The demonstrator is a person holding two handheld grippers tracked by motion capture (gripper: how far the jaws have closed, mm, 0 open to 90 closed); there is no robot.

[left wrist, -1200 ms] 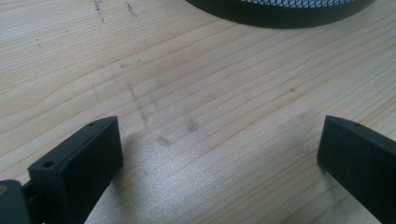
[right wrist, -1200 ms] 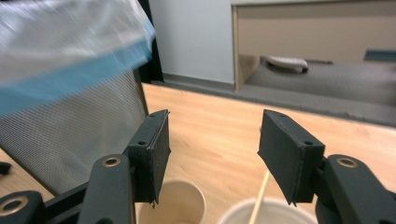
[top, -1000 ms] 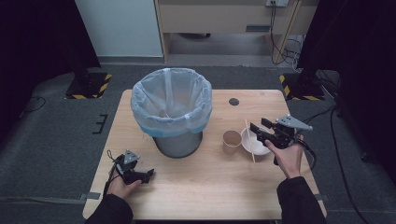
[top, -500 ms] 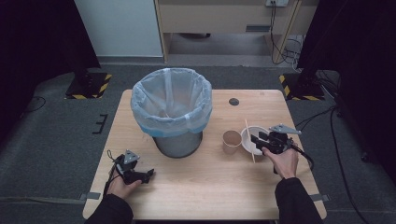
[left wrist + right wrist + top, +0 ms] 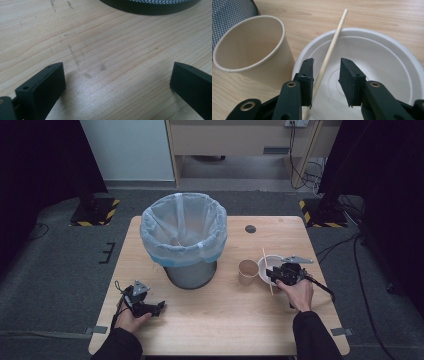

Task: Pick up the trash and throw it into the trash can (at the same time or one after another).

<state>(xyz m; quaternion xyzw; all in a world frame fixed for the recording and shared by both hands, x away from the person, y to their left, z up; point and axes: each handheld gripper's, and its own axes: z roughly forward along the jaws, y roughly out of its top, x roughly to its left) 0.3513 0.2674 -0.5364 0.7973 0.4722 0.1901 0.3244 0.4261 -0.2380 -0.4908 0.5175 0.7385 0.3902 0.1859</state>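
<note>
Jaws of the right gripper (image 5: 326,80) parted around a thin wooden stick (image 5: 329,52) over a round white bowl (image 5: 387,62).

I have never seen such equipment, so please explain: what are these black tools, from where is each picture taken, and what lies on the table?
A person holds a hand tool with two black fingers in each hand. One camera looks down from above; one more rides on each tool.

On the wooden table stand a mesh bin with a plastic liner, a paper cup and a white bowl with a wooden stick across it.

The left gripper rests open above bare wood, holding nothing. The right gripper is over the bowl, its fingers on either side of the stick, not closed on it yet.
</note>
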